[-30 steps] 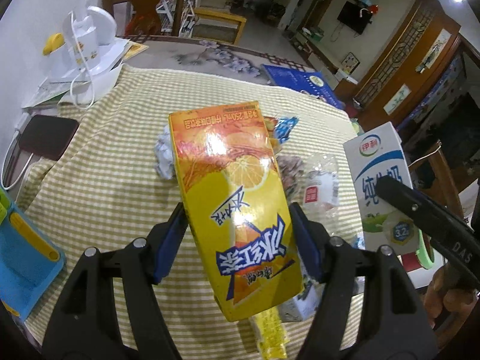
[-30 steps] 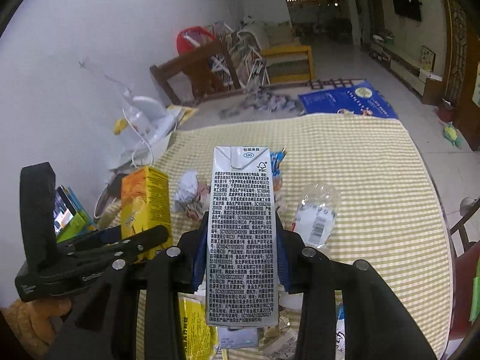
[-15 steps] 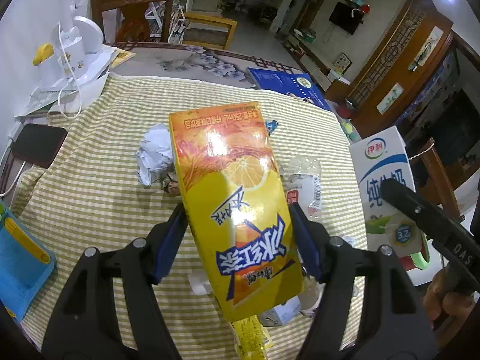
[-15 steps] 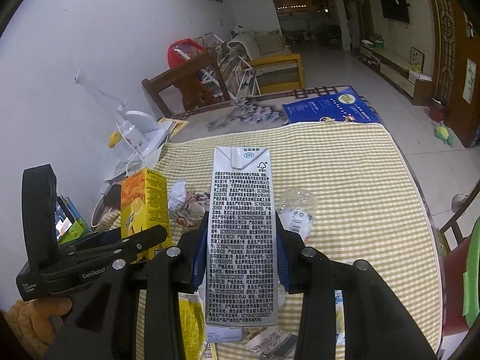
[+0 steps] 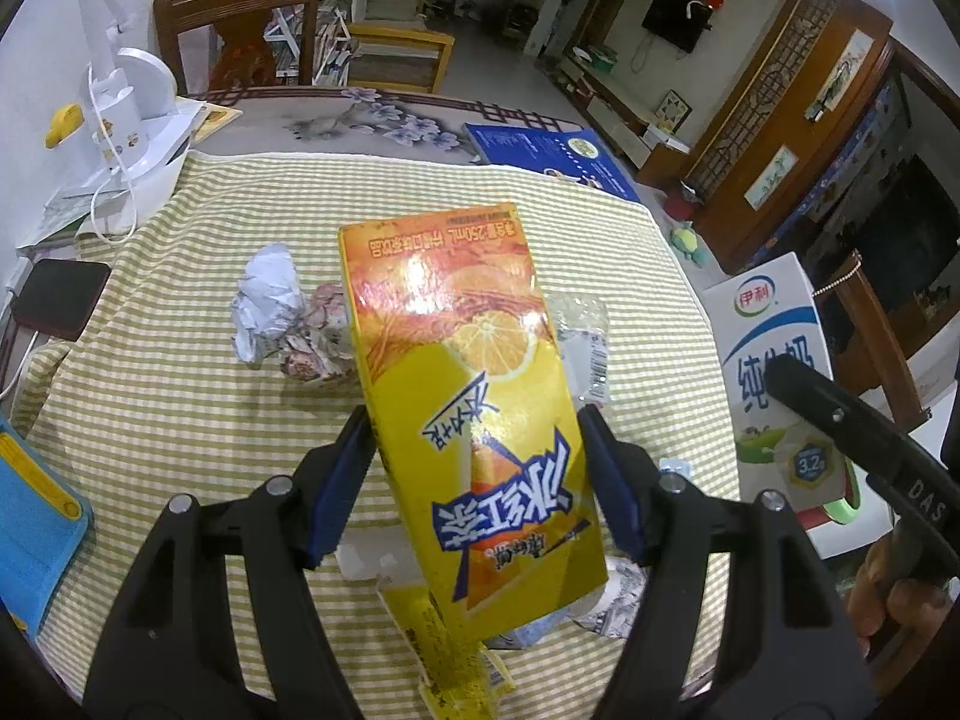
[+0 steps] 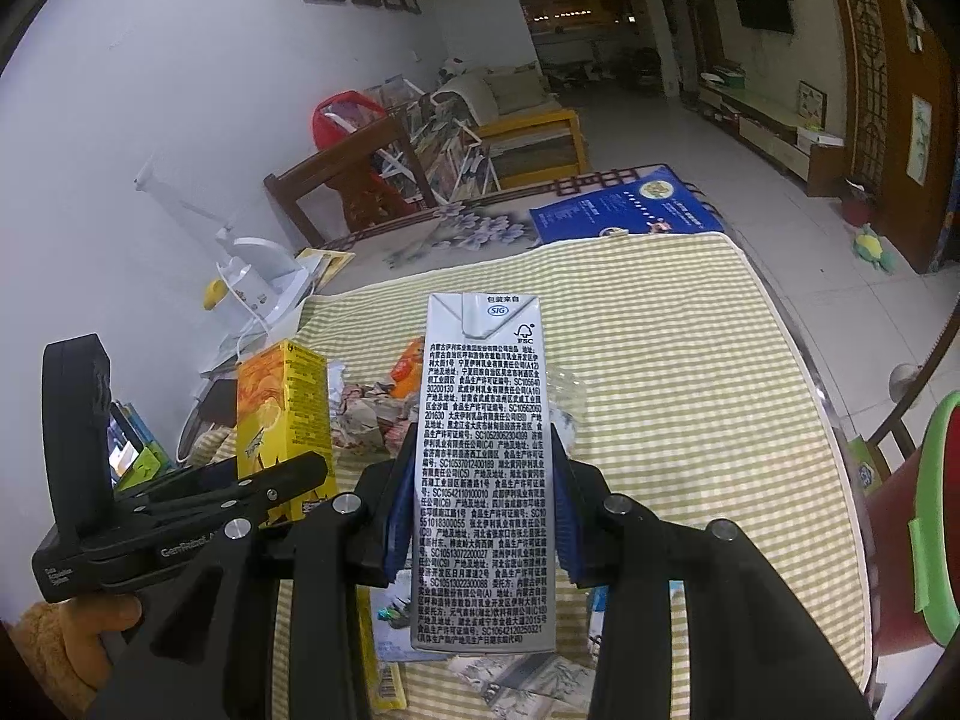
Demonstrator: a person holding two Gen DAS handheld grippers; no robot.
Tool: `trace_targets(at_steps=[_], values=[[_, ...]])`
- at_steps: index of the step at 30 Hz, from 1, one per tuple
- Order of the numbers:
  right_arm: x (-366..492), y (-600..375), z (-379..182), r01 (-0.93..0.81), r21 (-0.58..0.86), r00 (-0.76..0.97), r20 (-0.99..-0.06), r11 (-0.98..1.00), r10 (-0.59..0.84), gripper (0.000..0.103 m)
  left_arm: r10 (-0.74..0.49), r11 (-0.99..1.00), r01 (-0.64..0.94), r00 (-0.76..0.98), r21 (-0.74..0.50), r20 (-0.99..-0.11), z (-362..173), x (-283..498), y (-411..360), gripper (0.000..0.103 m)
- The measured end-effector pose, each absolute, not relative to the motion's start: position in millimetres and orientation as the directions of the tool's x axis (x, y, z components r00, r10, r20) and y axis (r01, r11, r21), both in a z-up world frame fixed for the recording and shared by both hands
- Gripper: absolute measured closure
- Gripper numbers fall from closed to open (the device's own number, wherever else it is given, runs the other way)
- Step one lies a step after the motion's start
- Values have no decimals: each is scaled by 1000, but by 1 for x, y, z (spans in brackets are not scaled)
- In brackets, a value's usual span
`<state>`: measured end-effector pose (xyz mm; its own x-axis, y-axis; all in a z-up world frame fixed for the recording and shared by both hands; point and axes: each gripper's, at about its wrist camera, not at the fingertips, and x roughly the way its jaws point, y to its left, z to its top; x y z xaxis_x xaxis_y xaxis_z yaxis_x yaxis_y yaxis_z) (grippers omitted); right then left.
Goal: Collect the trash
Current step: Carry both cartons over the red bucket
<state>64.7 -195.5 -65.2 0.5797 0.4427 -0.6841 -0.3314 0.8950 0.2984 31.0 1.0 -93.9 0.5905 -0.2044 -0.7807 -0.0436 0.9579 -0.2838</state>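
While you hold both grippers above the worktop (image 5: 150, 396), your left gripper (image 5: 477, 477) has its jaws set fairly wide and pressed on the flanks of a yellow tea carton (image 5: 468, 408), which hangs clear of the cloth with its print upside down. Your right gripper (image 6: 480, 504) has its jaws drawn narrower and clamped on the side panels of a grey milk carton (image 6: 480, 468), its panel of small print facing the camera. Below both cartons, at the near edge of the checked cloth, lie a yellow wrapper (image 5: 444, 654) and other flat packets. Farther on rest a crumpled white paper ball (image 5: 267, 300), touching a wad of patterned wrapper (image 5: 315, 342), and a clear plastic wrapper (image 5: 585, 336) just beside the tea carton's outline. Beyond the cloth you see a blue booklet (image 5: 546, 156), a white desk fan (image 5: 129, 114) and a wooden chair (image 5: 240, 30).
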Motion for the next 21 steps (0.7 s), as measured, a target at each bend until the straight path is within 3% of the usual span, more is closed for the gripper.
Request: trace_targets(at_steps=[21], values=[[49,-271,-73,-230,337,610,-681,913,405,67,-210,967,7,582,-254,-786,-92,28,-53,37]])
